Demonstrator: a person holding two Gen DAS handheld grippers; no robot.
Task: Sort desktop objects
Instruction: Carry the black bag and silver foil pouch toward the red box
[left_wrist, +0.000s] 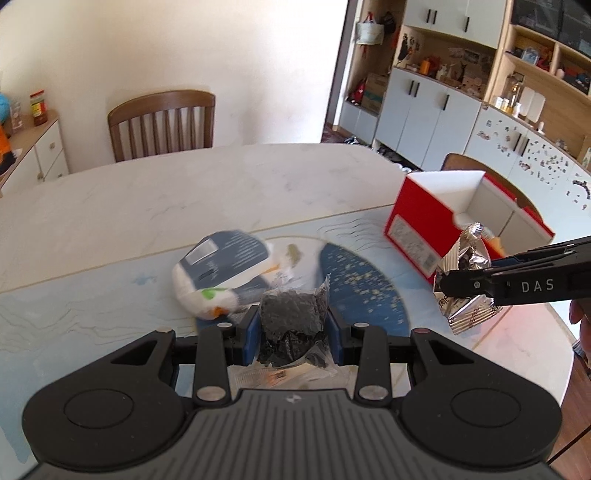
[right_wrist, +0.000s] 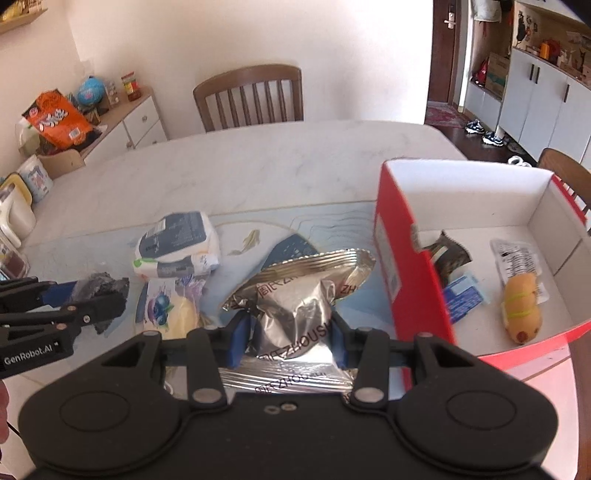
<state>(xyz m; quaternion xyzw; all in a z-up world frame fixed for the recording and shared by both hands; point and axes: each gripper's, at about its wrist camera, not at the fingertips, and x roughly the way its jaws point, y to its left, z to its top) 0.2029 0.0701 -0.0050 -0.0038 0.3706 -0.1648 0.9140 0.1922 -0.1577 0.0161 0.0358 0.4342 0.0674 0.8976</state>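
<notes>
Both fingers clamped: right gripper (right_wrist: 291, 332) on silver packet (right_wrist: 291, 295), nearer red box (right_wrist: 413, 288); left gripper (left_wrist: 291, 325) on dark packet (left_wrist: 291, 325), farther off

"DAS" stands on the right gripper (left_wrist: 448, 286), "GenRobot.AI" on the left gripper (right_wrist: 110, 295), and "ZHOUSH" on the silver foil packet (right_wrist: 295, 314).

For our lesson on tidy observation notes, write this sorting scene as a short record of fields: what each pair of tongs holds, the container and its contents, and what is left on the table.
left tongs: shut on a clear packet of dark bits
right tongs: shut on a silver foil packet
container: red box, open top, white inside
in the box: yellow snack in a wrapper, blue packet, dark wrapper
left on the table: blue-and-white tissue pack, blueberry-print packet
surface: pale table with a blue patterned mat
</notes>
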